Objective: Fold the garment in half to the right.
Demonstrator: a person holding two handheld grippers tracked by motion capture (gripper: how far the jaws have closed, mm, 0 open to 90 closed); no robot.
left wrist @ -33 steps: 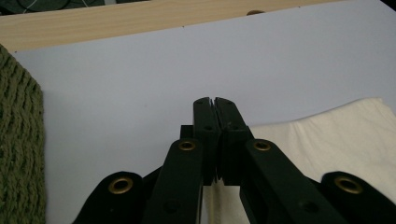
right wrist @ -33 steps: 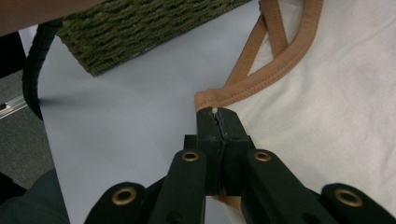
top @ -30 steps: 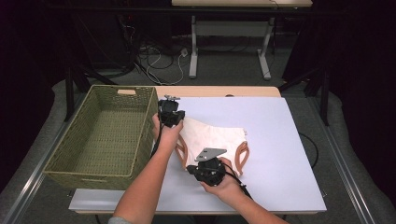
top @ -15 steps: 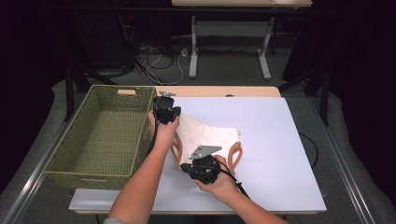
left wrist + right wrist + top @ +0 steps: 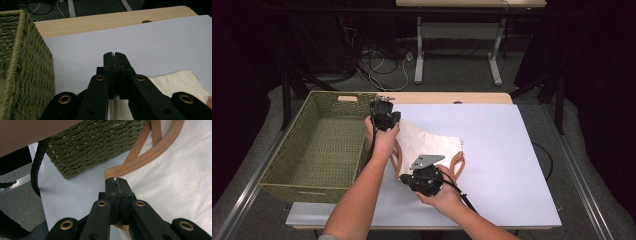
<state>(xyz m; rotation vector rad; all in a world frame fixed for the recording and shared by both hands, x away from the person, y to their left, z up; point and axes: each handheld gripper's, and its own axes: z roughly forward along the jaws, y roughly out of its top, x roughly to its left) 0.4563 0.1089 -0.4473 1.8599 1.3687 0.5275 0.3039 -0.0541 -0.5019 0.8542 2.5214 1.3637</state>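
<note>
Cream garment (image 5: 432, 145) pinched by both shut jaws, basket (image 5: 319, 150) just left, bare white board (image 5: 512, 150) right.

1. The white board (image 5: 512, 150) is bare to the right of the cream garment (image 5: 432, 145) and along its far edge; a gripper can pass freely there.
2. The green woven basket (image 5: 319, 150) stands along the board's left edge. Its tall wall blocks level movement to the left.
3. The left gripper (image 5: 384, 120) sits just beside the basket's right wall, above the garment's far corner; the gap between them is narrow.
4. The right gripper (image 5: 424, 180) occupies the garment's near edge, near the basket's near corner (image 5: 82, 157).
5. The left forearm (image 5: 362, 200) crosses the board's near-left corner, obstructing that approach.
6. The basket interior is open from above.
</note>
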